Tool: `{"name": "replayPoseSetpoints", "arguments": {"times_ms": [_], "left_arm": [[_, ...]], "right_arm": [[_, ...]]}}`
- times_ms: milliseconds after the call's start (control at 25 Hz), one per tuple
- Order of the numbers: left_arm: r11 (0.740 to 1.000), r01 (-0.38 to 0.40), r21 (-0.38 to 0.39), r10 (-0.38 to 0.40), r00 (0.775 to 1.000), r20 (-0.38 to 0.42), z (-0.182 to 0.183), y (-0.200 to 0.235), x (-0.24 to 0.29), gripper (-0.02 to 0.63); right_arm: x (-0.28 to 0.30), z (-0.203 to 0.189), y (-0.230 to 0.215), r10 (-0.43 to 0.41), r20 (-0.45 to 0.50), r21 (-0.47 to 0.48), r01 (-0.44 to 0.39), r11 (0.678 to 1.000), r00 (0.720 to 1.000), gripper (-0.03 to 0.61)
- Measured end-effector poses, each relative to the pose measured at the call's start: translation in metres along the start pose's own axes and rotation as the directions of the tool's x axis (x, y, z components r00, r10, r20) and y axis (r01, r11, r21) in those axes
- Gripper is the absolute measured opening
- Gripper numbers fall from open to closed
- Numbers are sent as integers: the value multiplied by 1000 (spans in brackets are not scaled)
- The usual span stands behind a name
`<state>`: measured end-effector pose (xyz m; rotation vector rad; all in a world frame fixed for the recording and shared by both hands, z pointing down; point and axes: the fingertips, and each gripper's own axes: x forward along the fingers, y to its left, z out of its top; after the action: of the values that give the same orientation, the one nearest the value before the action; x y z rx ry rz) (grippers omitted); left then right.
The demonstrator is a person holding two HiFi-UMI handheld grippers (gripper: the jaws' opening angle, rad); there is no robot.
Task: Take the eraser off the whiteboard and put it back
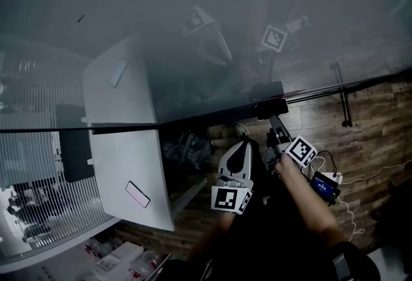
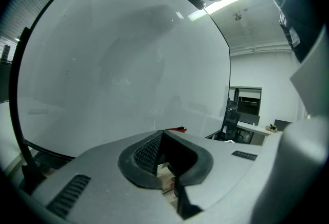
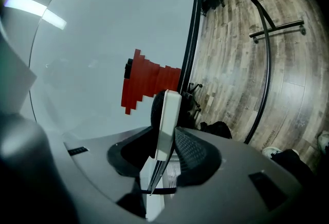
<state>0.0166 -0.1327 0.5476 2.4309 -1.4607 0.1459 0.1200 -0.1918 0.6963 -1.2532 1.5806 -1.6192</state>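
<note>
Right claw [image 3: 165,111]: pinching the eraser [image 3: 168,115], a white slab with a dark backing. It stands edge-on and fills the gap between the pads. Only the right gripper view shows this.
Eraser from above: in the head view it is a dark block at the lower edge of the whiteboard [image 1: 193,2], right at the claw's tip. The grip cannot be read there.
Left claw [image 2: 163,134]: tips pressed together, nothing between them. The head view places it just beside the right claw, below the board's lower edge.
Board marks: a stepped red patch [image 3: 149,79] lies just past the eraser, in the right gripper view alone.
Edges: a black frame rail [image 3: 193,28] runs along the board's edge, close beside the eraser.
Open room: wood-plank floor [image 3: 241,38] spreads beyond the rail, crossed by a black stand foot [image 3: 275,29]. Broad grey board face stretches ahead of the left claw.
</note>
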Motion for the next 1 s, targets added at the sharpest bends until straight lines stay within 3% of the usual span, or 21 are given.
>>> {"name": "replayPoseSetpoints", "arguments": {"times_ms": [400, 1000], "left_arm": [[1000, 4, 7, -4, 1000, 14, 3, -2, -8, 6], [999, 18, 43, -21, 997, 75, 33, -22, -23, 6]], "right_arm": [[-13, 0, 10, 18, -4, -40, -18, 999, 1000, 137], [-43, 9, 61, 102, -24, -148, -105, 983, 994, 133]]}}
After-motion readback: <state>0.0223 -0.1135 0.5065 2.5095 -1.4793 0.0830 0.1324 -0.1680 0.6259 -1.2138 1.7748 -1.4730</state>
